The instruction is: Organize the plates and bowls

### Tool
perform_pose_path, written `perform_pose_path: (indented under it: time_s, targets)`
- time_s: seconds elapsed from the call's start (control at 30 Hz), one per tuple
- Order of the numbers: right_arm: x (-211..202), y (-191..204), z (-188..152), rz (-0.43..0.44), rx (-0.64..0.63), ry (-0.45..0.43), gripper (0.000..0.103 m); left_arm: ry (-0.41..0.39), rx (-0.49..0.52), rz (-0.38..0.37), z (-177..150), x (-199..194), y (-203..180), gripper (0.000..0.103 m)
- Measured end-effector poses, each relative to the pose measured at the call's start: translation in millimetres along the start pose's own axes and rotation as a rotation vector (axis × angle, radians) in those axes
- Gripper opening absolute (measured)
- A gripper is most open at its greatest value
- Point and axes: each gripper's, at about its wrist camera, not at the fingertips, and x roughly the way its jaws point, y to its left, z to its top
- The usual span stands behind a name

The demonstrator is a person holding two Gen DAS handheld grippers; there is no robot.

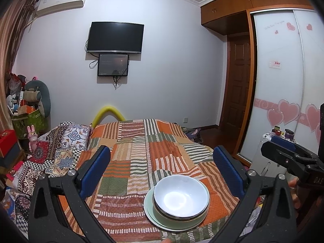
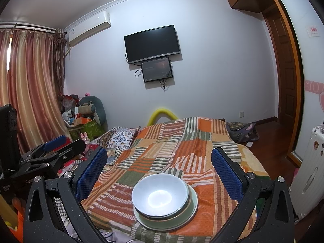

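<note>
Left tool [image 1: 161, 169] spread wide and empty above the bed, right tool [image 2: 159, 170] likewise released, white bowl [image 1: 181, 198] stacked in a green bowl [image 1: 182, 218] on a pale green plate [image 1: 154, 214] on the patchwork bedspread [image 1: 141, 141], curtains [image 2: 30, 81] only in the right view, heart-decorated wardrobe door [image 1: 283, 93] only in the left.

I hold the left gripper [image 1: 162, 172] level and pointing forward, its two blue-padded fingers [image 1: 95, 170] spread wide apart with nothing between them. The right gripper [image 2: 160, 170] sits the same way, fingers [image 2: 227, 174] wide apart and gripping nothing. The two tools are side by side and apart, each catching the other at the edge of its view. Part of my hand [image 1: 293, 184] shows behind the right tool.
</note>
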Motion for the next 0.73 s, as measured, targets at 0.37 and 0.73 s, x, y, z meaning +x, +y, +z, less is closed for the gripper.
perform_pose_path:
  time_s: [0.37, 0.73]
  targets:
    - [1.1, 2.1, 0.4, -0.001, 0.003, 0.004, 0.103, 0.009, -0.002, -0.019, -1.6, 0.6, 0.6, 0.103]
    - [4.8, 0.7, -0.1, 0.002, 0.01, 0.019, 0.103, 0.017, -0.019, -0.032, -2.1, 2.3, 5.8, 0.103]
